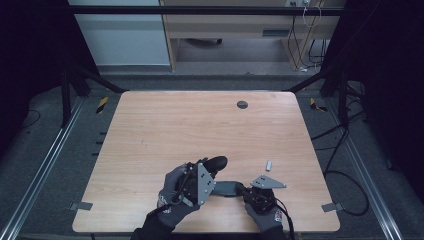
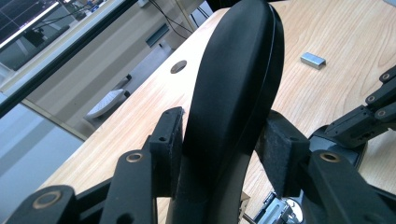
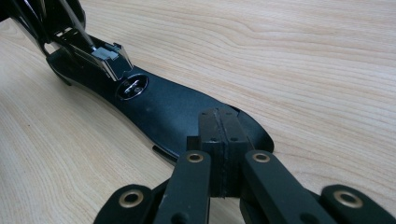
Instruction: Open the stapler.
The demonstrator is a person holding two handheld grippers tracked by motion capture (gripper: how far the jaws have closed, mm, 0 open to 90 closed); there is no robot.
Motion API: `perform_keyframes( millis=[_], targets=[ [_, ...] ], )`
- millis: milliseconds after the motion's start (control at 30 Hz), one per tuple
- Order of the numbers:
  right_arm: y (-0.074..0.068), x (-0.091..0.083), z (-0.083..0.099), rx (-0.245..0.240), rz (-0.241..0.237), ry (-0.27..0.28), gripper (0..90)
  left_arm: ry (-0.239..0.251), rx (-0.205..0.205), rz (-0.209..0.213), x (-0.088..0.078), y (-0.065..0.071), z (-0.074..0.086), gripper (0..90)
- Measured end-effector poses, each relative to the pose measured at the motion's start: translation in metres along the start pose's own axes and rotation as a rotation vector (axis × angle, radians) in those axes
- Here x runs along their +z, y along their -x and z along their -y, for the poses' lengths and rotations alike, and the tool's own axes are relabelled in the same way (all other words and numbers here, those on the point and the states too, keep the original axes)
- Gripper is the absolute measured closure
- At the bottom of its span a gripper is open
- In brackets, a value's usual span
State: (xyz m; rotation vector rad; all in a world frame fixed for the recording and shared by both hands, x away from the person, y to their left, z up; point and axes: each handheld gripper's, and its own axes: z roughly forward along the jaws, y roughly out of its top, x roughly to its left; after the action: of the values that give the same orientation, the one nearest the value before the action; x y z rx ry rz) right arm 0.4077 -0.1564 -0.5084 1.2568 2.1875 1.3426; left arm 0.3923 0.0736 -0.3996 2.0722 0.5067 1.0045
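Observation:
A black stapler lies swung open near the table's front edge. Its top arm (image 1: 217, 162) (image 2: 238, 84) is tilted up, and my left gripper (image 1: 206, 169) (image 2: 224, 147) is shut on it, one pad pressing each side. Its flat base (image 1: 227, 188) (image 3: 173, 109) lies on the wood. The tips of my right gripper (image 1: 244, 190) (image 3: 223, 135) rest on the base's near end, pads shut together with nothing between them. The metal staple channel (image 3: 100, 58) shows at the hinge end. A small strip of staples (image 1: 268, 165) (image 2: 313, 59) lies on the wood to the right of the stapler.
The wooden table (image 1: 175, 125) has a round cable hole (image 1: 242, 104) (image 2: 178, 66) near its far edge. Black frame rails and cables run along both sides. Both gloved hands sit close to the front edge.

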Motion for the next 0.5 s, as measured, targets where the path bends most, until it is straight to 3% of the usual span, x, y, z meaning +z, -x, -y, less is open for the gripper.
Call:
perform_keyframes(
  millis=[500],
  targets=[
    [0.000,0.000,0.000,-0.002,0.001,0.000,90.0,0.055,-0.084,0.011,-0.011,-0.015,0.007,52.5]
  ],
)
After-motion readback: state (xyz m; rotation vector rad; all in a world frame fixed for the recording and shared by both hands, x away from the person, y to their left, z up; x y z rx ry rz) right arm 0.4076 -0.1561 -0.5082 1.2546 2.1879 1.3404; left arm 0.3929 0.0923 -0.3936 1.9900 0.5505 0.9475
